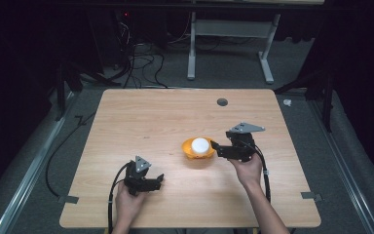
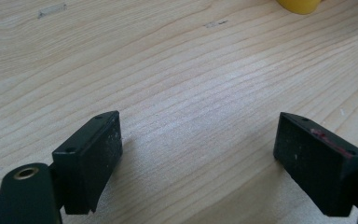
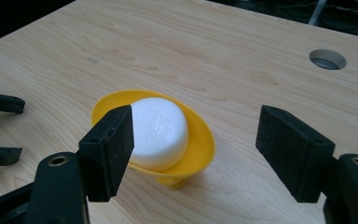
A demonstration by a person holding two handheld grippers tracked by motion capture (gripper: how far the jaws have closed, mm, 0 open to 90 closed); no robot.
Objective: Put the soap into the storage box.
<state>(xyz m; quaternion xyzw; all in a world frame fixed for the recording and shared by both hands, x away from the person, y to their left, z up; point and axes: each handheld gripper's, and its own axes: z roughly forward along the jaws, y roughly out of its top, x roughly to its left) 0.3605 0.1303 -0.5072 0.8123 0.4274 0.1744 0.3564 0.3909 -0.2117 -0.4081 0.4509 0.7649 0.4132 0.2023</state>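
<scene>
A yellow bowl on a small foot stands near the middle of the wooden table, with a white rounded block lying in it. My right gripper reaches it from the right. In the right gripper view the bowl and block sit low between the jaws of my right gripper; the left jaw stands in front of the bowl's near side and the right jaw stands well off it, so it is open. My left gripper rests open over bare wood, left of and nearer than the bowl.
A round cable hole sits near the table's far edge. Behind the table stand a white desk frame and loose cables on the floor. The left gripper's jaws show at the left edge of the right gripper view.
</scene>
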